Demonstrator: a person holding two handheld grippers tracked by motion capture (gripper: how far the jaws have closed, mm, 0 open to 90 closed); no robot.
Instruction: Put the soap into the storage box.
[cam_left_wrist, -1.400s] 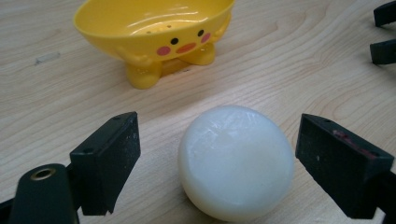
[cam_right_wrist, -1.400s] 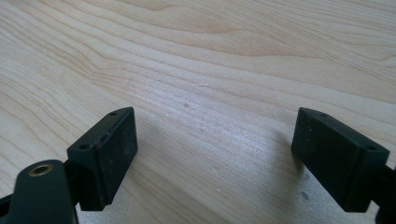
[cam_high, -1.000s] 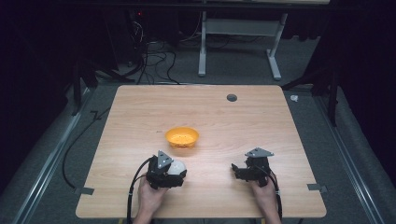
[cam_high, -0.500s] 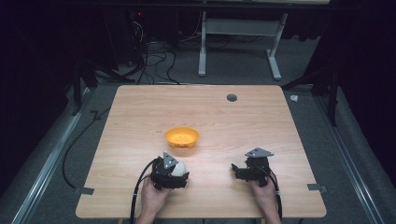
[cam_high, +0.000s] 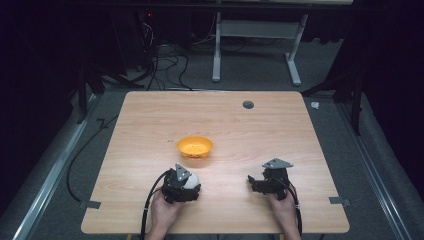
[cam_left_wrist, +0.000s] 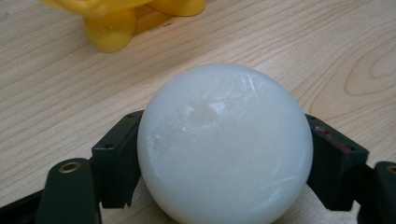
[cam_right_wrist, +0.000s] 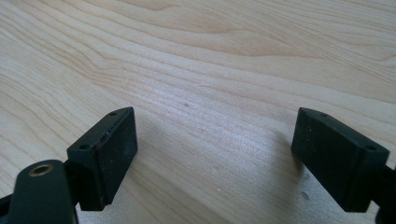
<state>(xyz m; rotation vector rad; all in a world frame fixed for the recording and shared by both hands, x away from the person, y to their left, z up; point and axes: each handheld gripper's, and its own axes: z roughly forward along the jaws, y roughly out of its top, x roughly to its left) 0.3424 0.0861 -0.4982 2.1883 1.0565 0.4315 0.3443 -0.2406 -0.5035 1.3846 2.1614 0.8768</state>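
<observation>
High view: the left gripper (cam_high: 186, 181) sits near the front edge of the wooden surface (cam_high: 280, 125), a little nearer the person than a second ago, when it lay closer to the orange bowl (cam_high: 195, 147). The white ball (cam_high: 192, 178) has come with it, so it looks gripped rather than merely touched; my reading is that the pick is made and the carry toward the bowl is next. In the left gripper view the jaws press the ball (cam_left_wrist: 225, 144) from both sides, on or just off the wood, with the yellow-orange bowl (cam_left_wrist: 122, 18) just beyond. The ball is round, so it has no long axis and points nowhere; any grip across its middle serves equally. The right gripper (cam_high: 257, 181) rests apart on the right, unmoved, its jaws spread wide over bare wood with nothing between them in the right gripper view (cam_right_wrist: 212, 154).
</observation>
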